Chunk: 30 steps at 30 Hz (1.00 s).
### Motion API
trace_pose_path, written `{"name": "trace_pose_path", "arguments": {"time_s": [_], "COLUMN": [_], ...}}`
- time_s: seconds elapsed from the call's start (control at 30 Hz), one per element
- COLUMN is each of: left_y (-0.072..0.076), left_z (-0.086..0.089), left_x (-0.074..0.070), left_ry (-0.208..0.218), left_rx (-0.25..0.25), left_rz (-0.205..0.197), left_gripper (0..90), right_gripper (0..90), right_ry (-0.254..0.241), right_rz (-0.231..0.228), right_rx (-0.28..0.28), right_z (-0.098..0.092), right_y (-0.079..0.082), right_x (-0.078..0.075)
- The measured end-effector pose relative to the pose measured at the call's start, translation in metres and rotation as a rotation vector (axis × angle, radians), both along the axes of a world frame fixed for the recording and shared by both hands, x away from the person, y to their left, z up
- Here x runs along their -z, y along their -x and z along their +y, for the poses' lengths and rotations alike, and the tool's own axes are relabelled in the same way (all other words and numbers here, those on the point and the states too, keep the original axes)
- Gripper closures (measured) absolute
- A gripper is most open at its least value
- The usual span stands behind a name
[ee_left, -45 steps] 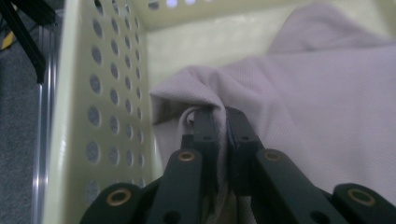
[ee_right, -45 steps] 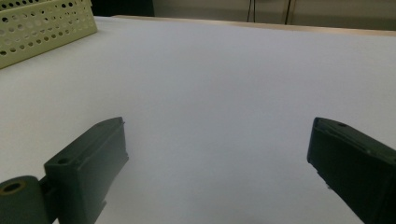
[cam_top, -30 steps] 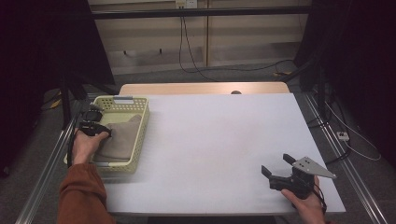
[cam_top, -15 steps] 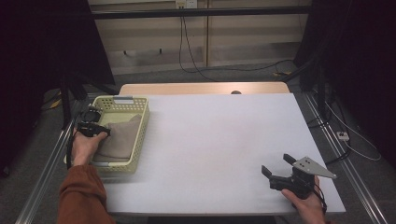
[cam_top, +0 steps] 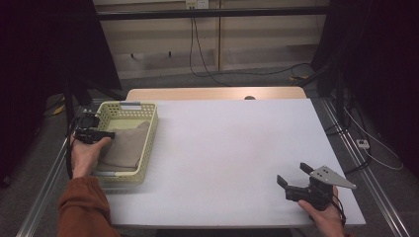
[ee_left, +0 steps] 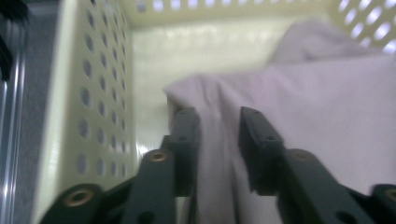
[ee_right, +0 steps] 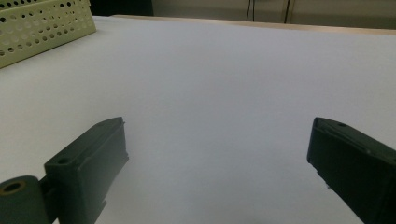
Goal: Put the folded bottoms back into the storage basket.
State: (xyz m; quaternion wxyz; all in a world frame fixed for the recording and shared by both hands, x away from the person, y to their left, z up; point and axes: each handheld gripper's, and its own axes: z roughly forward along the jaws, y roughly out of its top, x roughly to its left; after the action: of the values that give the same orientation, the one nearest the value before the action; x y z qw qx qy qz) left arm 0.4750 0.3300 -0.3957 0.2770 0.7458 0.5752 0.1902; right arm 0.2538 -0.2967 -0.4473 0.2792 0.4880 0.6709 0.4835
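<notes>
We see a white table [cam_top: 232,148] carrying a pale yellow perforated basket [cam_top: 148,129] at its left edge. Inside lies a soft, beige, folded cloth [ee_left: 327,116]. Our left tongs [ee_left: 217,123] have just been opening, a fold between their jaws. Our right tongs [ee_right: 219,140] stand wide over bare table.

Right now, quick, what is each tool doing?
Left tool: jaws just opening, parted, a fold of the beige cloth between them in the yellow basket; not clamped.
Right tool: wide open, holding nothing, over the white table.
</notes>
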Motion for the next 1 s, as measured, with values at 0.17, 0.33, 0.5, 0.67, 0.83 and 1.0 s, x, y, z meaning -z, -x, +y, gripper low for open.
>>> {"name": "trace_pose_path", "arguments": {"time_s": [0.17, 0.33, 0.5, 0.67, 0.83, 1.0], "left_y": [0.004, -0.003, -0.009, -0.014, -0.024, -0.03], "left_z": [-0.01, -0.031, -0.041, -0.041, -0.047, -0.049], "left_x": [-0.006, 0.003, 0.017, 0.022, 0.027, 0.031], "left_ry": [0.004, -0.026, -0.045, -0.035, -0.04, -0.031], "left_rx": [0.081, 0.155, 0.203, 0.177, 0.148, 0.14], "left_rz": [-0.072, 0.016, 0.159, 0.233, 0.177, 0.127], "left_gripper": [62.1, 76.3, 90.0, 90.0, 90.0, 90.0], "right_gripper": [4.5, 4.5, 4.5, 4.5, 4.5, 4.5], "right_ry": [0.001, 0.001, -0.001, -0.004, -0.002, -0.006], "right_rz": [0.001, 0.002, 0.002, 0.005, 0.005, 0.008], "right_rx": [-0.001, -0.001, 0.0, -0.001, -0.003, 0.001], "right_z": [0.0, 0.0, 0.0, 0.0, 0.001, -0.001], "right_y": [0.0, 0.0, 0.0, 0.0, 0.0, 0.0], "right_x": [0.0, 0.0, 0.0, 0.0, 0.0, 0.001]}}
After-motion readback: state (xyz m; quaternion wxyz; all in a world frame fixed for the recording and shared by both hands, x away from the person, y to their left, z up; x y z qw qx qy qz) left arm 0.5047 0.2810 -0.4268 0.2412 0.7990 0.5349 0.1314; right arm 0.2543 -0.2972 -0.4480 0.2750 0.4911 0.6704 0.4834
